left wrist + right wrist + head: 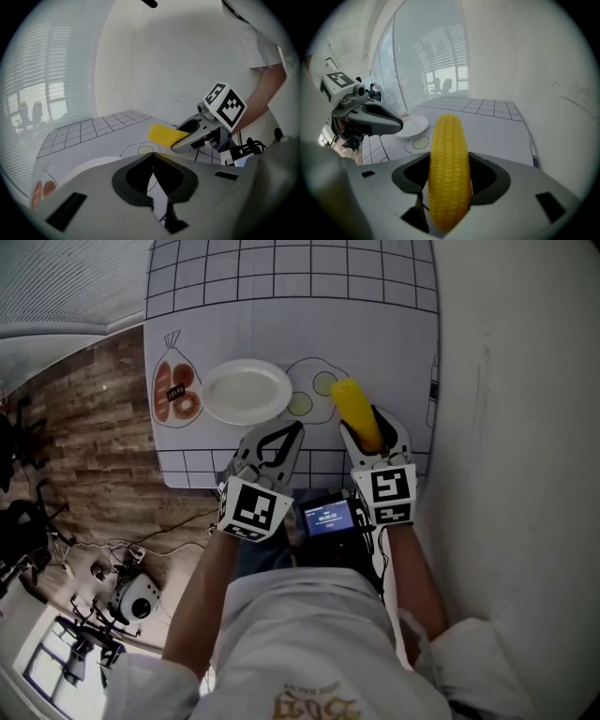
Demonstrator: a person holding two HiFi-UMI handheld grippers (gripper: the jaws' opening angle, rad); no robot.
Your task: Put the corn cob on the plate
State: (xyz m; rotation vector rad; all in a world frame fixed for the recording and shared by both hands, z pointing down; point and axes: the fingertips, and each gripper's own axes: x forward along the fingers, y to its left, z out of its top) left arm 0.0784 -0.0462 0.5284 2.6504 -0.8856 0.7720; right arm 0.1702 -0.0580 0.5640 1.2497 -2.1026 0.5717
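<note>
1. The right gripper [449,183] is clamped on the corn cob [449,159]; its jaws press the cob's two sides, and the cob lies lengthwise along them, its far end jutting past the tips.
2. The left gripper [152,161] has its jaws together with nothing between them; it hangs near the plate's [246,390] near rim.
3. In the head view the cob hangs over the egg drawing [309,381] on the printed sheet [281,315], just right of the plate and apart from it.
4. The cob looks stiff and fairly light; its bumpy kernels should give the pads some bite, but the round body may roll once set down.
5. The hold seems to sit toward the cob's near end; a hold across the middle would probably balance better; lay it flat at the plate's centre.
</note>
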